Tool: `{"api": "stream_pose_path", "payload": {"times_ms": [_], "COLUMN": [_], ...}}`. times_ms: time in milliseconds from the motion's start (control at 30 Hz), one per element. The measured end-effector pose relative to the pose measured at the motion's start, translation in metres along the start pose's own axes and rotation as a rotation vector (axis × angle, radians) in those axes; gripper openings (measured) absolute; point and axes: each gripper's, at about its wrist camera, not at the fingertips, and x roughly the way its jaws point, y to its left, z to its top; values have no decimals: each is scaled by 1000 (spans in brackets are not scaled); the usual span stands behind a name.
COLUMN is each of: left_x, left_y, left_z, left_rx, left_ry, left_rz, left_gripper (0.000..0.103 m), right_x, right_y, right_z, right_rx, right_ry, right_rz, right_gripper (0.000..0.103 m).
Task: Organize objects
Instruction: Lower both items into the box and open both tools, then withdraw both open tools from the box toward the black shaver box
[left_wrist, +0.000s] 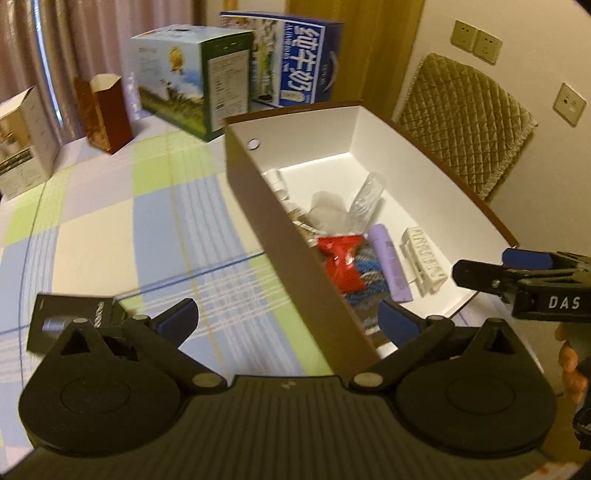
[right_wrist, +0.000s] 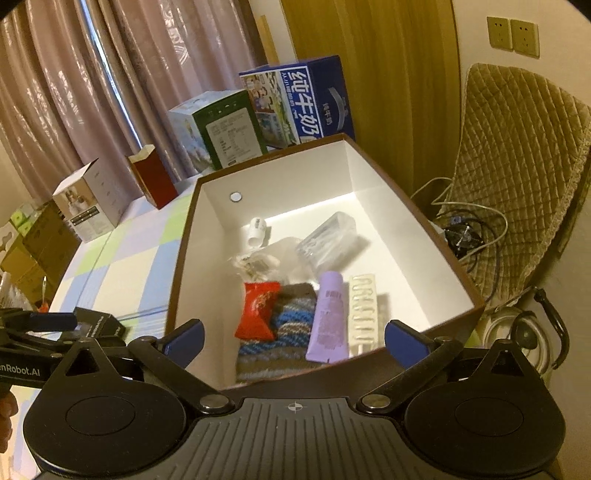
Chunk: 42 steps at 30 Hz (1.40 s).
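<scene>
One open brown box (right_wrist: 369, 177) sits mid-frame, holding one red snack packet (right_wrist: 256, 310), one purple tube (right_wrist: 330, 317), one knitted striped cloth (right_wrist: 280, 332), one white ribbed clip (right_wrist: 364, 310), one small white bottle (right_wrist: 256, 230) and one clear plastic container (right_wrist: 328, 240). Five cartons stand along the upper left. One black box (left_wrist: 70, 321) lies lower left.

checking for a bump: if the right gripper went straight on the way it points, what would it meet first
Probably the knit cloth in the box, just past the near wall; the open right gripper points down into it. Depth is unclear.
</scene>
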Motion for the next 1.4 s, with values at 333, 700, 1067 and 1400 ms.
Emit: {"api": "stream_pose_path", "payload": {"times_ms": [333,700,1067,1400], "left_x": [-25,-51,-71,-83], "left_y": [28,69,112,151], "left_z": [-39,-76,-105,-122], "left_rx": [-23,-58,-90,-135], "left_ry": [7,18,27,36], "left_rz": [24,54,83,118], "left_gripper": [102,102,102,102], "right_x": [-15,-15,-4,12], "right_y": [38,94,142,176], "right_z": [-26,-56,-75,-87], "right_rx": [-8,-52,-83,-120], "right_ry": [20,58,90,125], "right_rz": [32,89,117,133], "right_gripper": [101,101,101,101]}}
